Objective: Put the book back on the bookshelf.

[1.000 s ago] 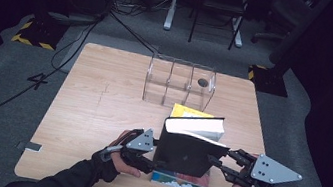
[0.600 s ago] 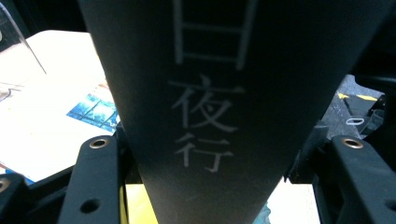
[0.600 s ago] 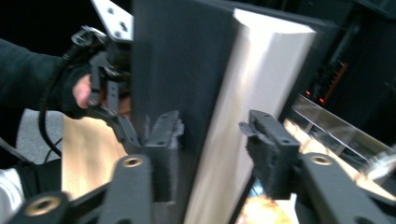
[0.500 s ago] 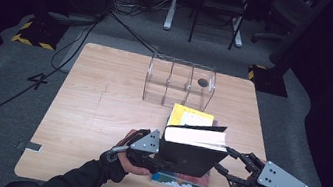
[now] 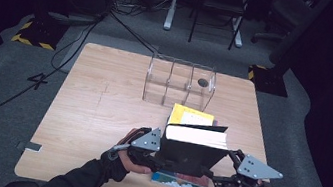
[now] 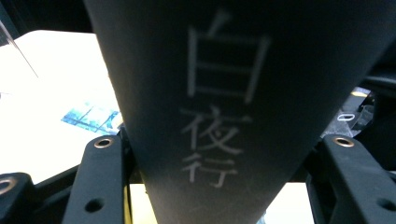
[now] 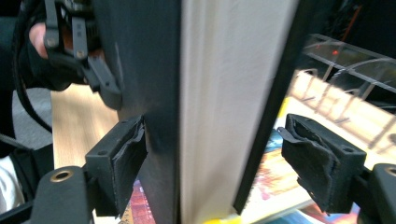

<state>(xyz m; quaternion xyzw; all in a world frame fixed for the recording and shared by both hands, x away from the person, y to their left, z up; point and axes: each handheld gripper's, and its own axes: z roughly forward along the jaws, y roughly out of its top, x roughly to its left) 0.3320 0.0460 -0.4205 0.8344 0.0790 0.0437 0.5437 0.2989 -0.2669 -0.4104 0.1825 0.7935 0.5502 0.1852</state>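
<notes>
1. Compared with one second before, the black book [image 5: 193, 151] stands lower and more upright, at the near edge of the counter [image 5: 95, 112], on top of the colourful books [image 5: 180, 181] lying flat.
2. The right tool [image 7: 212, 163] has just been opening its jaws; the book is between them, with a clear gap at the right pad [image 7: 310, 154].
3. The left tool [image 6: 219, 182] grips the spine of the book between its jaws.
4. The clear plastic organizer [image 5: 180, 83] stands far on the counter; its right compartment holds one small dark round object [image 5: 202, 82].
</notes>
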